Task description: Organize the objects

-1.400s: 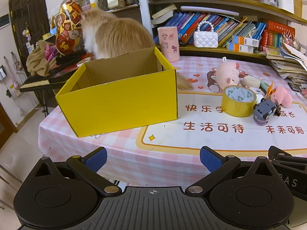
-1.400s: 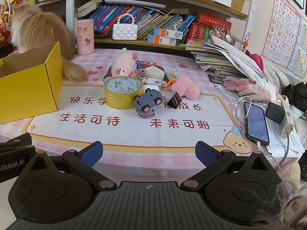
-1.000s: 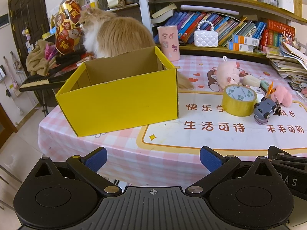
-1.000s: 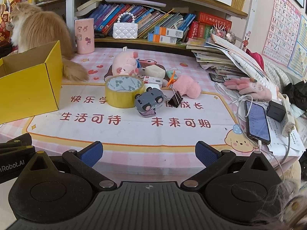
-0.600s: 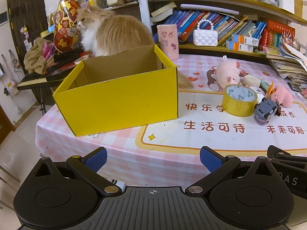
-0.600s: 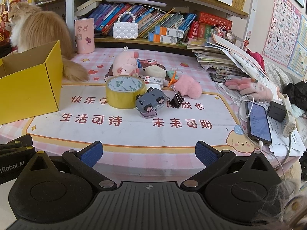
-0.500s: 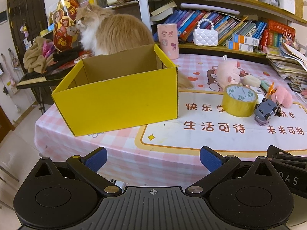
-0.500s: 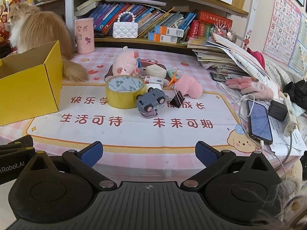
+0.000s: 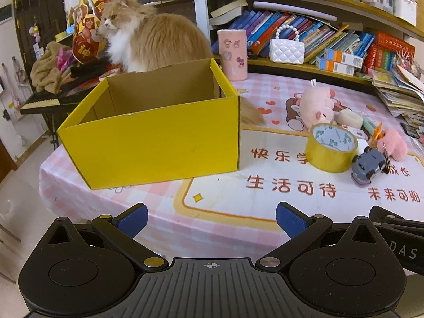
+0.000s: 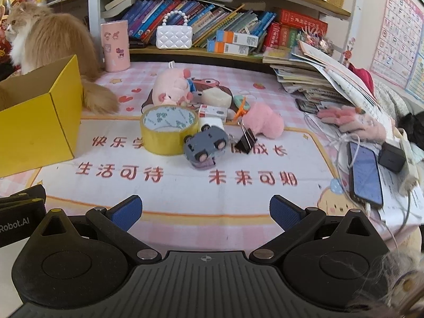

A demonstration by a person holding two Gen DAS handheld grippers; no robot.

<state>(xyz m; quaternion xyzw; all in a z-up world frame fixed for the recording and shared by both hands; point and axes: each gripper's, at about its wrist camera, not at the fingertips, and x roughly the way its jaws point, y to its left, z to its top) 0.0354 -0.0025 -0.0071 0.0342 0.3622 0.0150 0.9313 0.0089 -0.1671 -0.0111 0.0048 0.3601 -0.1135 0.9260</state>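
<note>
An open yellow cardboard box (image 9: 159, 143) stands on the left of the table; it also shows in the right wrist view (image 10: 34, 122). To its right lie a yellow tape roll (image 10: 168, 129), a grey toy car (image 10: 205, 145), a black binder clip (image 10: 245, 141), a pink plush pig (image 10: 172, 86) and a pink furry toy (image 10: 263, 120). The tape roll (image 9: 330, 147) and car (image 9: 368, 165) also show in the left wrist view. My left gripper (image 9: 210, 218) is open and empty at the table's front edge. My right gripper (image 10: 205, 213) is open and empty, short of the car.
A long-haired cat (image 9: 156, 41) sits behind the box. A phone on a cable (image 10: 365, 175), a charger and stacked books (image 10: 318, 79) lie at the right. A pink cup (image 10: 115, 46) and a bookshelf stand at the back.
Both grippers have moved slightly forward toward the table. The cat has turned its head to the left. Nothing was taken hold of.
</note>
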